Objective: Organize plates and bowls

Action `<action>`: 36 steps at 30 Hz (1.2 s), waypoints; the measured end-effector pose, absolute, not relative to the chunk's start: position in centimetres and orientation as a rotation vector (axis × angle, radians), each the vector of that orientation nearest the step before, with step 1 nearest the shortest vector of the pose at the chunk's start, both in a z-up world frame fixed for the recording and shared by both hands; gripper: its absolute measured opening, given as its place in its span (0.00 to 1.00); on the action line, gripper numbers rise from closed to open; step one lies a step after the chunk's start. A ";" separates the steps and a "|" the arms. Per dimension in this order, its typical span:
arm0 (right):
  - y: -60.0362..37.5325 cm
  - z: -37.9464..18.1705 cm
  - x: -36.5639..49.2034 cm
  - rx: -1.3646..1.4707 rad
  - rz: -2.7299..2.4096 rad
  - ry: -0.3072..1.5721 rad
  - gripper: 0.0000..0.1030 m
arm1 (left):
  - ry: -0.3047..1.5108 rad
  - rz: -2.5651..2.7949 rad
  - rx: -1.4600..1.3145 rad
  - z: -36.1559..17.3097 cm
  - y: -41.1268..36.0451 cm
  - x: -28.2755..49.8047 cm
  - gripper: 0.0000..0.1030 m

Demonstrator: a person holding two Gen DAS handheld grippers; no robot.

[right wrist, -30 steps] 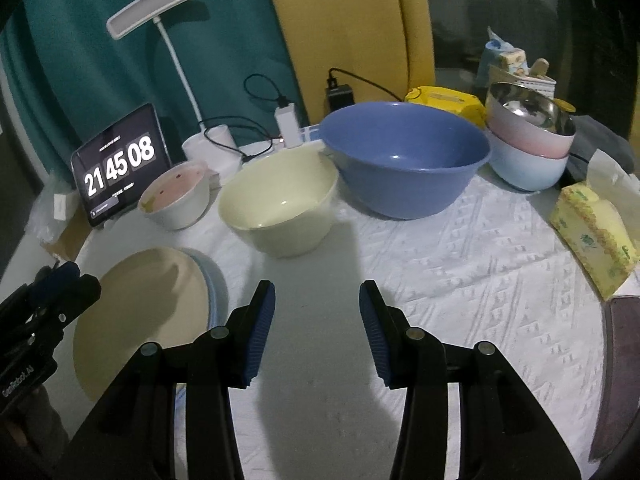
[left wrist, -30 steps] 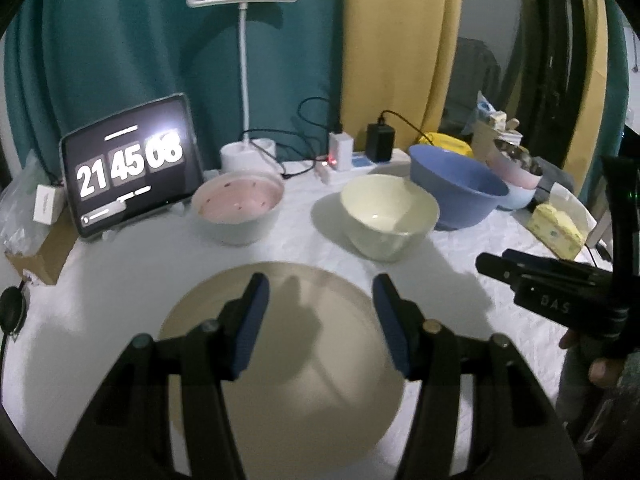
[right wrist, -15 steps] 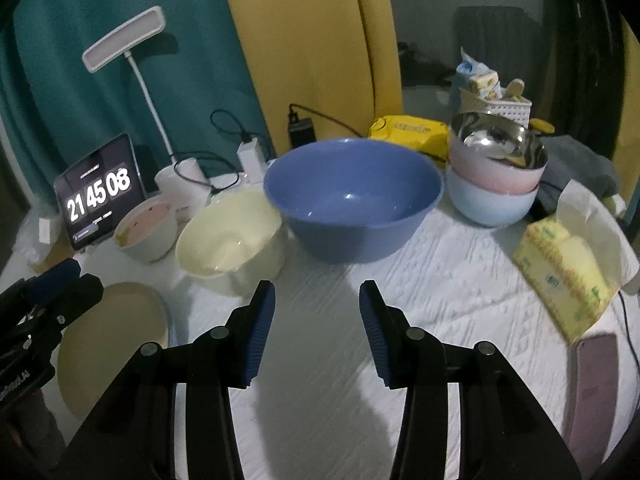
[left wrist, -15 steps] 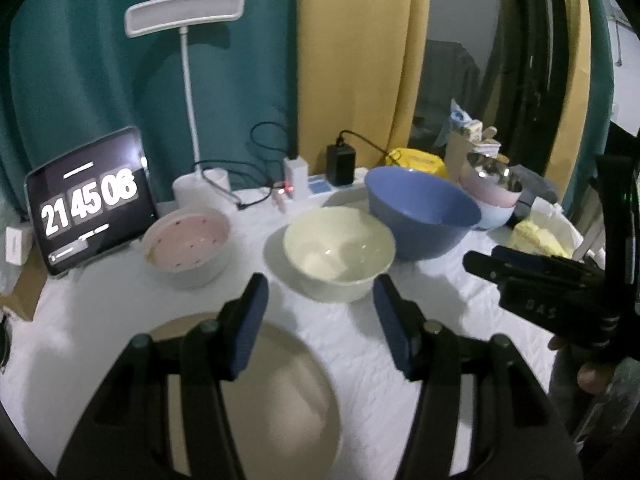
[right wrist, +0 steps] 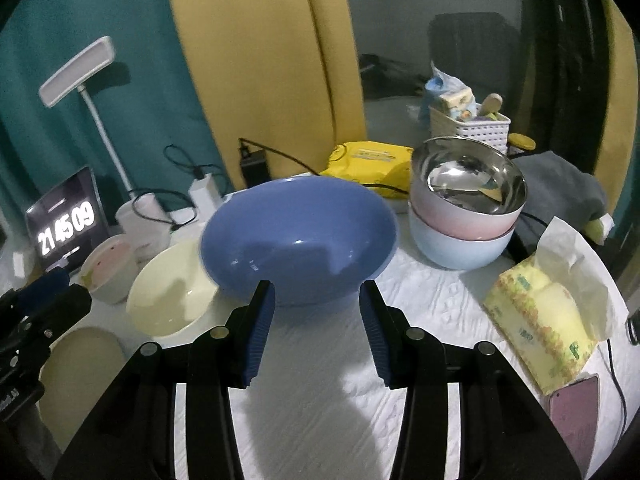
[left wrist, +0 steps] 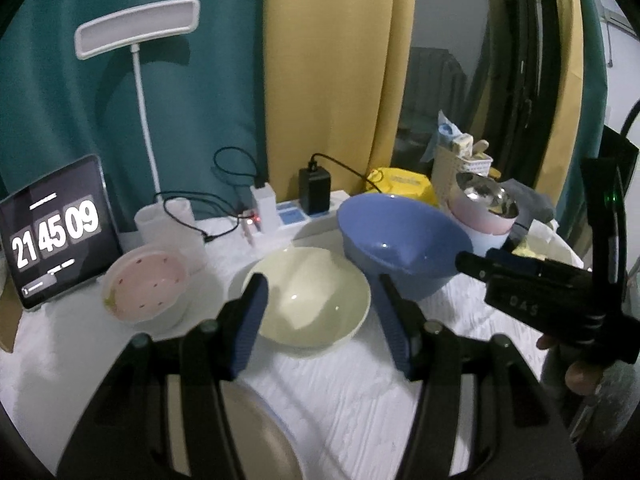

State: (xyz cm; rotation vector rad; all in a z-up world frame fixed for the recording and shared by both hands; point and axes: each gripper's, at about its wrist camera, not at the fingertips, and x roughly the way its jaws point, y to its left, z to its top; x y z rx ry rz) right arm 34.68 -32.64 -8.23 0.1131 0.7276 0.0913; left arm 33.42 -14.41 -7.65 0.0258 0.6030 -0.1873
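Observation:
My left gripper (left wrist: 320, 284) is open and empty, just in front of a cream bowl (left wrist: 316, 308). A pink bowl (left wrist: 144, 286) stands to its left and a big blue bowl (left wrist: 400, 240) to its right. A beige plate (left wrist: 256, 440) on a blue one lies under the left gripper. My right gripper (right wrist: 316, 292) is open and empty, right before the blue bowl (right wrist: 296, 236). The right wrist view also shows the cream bowl (right wrist: 172, 296), pink bowl (right wrist: 108, 264), plate (right wrist: 80, 360) and a stack of steel, pink and light blue bowls (right wrist: 464, 216).
A tablet clock (left wrist: 56, 228), a desk lamp (left wrist: 140, 80) and a power strip with chargers (left wrist: 296, 208) stand at the back. A tissue pack (right wrist: 540, 320) and a phone (right wrist: 576, 408) lie at the right. A yellow pack (right wrist: 368, 160) and a white basket (right wrist: 468, 128) sit behind the bowls.
Both grippers have moved forward and right: the left from over the beige plate to the cream bowl, the right toward the blue bowl. Both stayed open.

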 end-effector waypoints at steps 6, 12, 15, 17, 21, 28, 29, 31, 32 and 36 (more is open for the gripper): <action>-33.7 -9.5 36.1 0.125 0.054 0.746 0.45 | 0.618 -0.197 0.035 -8.7 -15.6 34.9 0.55; -34.7 -11.0 37.2 0.153 0.039 0.771 0.45 | 0.625 -0.205 0.042 -9.5 -17.0 36.2 0.55; -35.0 -11.8 37.6 0.163 0.030 0.783 0.46 | 0.623 -0.209 0.052 -9.7 -17.9 36.9 0.55; -35.2 -12.2 37.8 0.172 0.027 0.788 0.47 | 0.630 -0.211 0.056 -9.9 -18.4 37.3 0.55; -35.8 -13.2 38.2 0.190 0.015 0.803 0.49 | 0.647 -0.223 0.078 -10.6 -19.7 38.1 0.55; -36.9 -14.7 38.7 0.232 0.001 0.836 0.51 | 0.684 -0.212 0.117 -12.0 -21.2 39.3 0.55; -37.0 -14.8 38.7 0.237 0.001 0.839 0.51 | 0.688 -0.209 0.123 -12.1 -21.4 39.4 0.55; -37.2 -15.0 38.7 0.248 0.007 0.843 0.51 | 0.694 -0.203 0.135 -12.4 -21.7 39.6 0.55; -37.3 -15.0 38.6 0.251 0.008 0.843 0.50 | 0.696 -0.201 0.139 -12.5 -21.9 39.7 0.54; -37.6 -15.3 38.6 0.261 0.008 0.843 0.50 | 0.697 -0.205 0.161 -13.0 -22.4 39.8 0.40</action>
